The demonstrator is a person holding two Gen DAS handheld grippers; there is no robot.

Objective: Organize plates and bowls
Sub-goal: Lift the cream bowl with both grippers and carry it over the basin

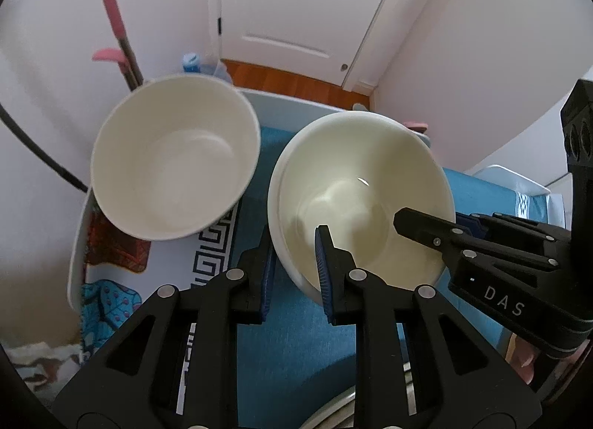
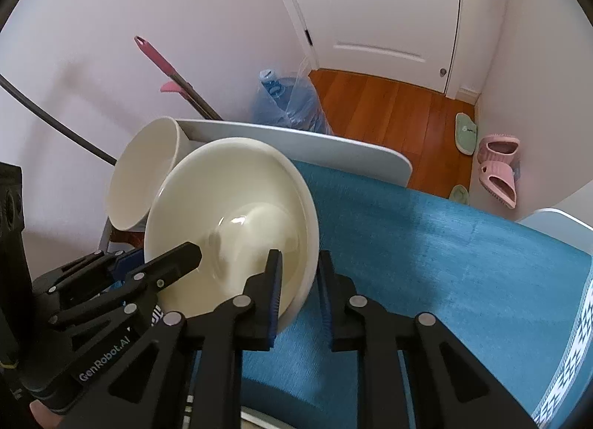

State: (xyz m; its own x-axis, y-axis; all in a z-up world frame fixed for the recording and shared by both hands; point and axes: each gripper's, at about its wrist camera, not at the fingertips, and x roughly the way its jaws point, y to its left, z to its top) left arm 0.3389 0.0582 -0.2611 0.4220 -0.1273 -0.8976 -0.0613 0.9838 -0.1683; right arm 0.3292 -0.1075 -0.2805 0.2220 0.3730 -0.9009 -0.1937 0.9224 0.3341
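Straddling opposite sides of the cream bowl's (image 1: 365, 199) rim, the left gripper (image 1: 294, 273) and right gripper (image 2: 298, 295) each had one finger inside and one outside, jaws narrowly parted around the wall. Ahead and left of both grippers stood a deeper white bowl (image 1: 174, 158), over the blue cloth (image 2: 444, 262).

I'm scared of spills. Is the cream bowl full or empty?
Empty. The cream bowl shows only its bare, shiny inside in both views.
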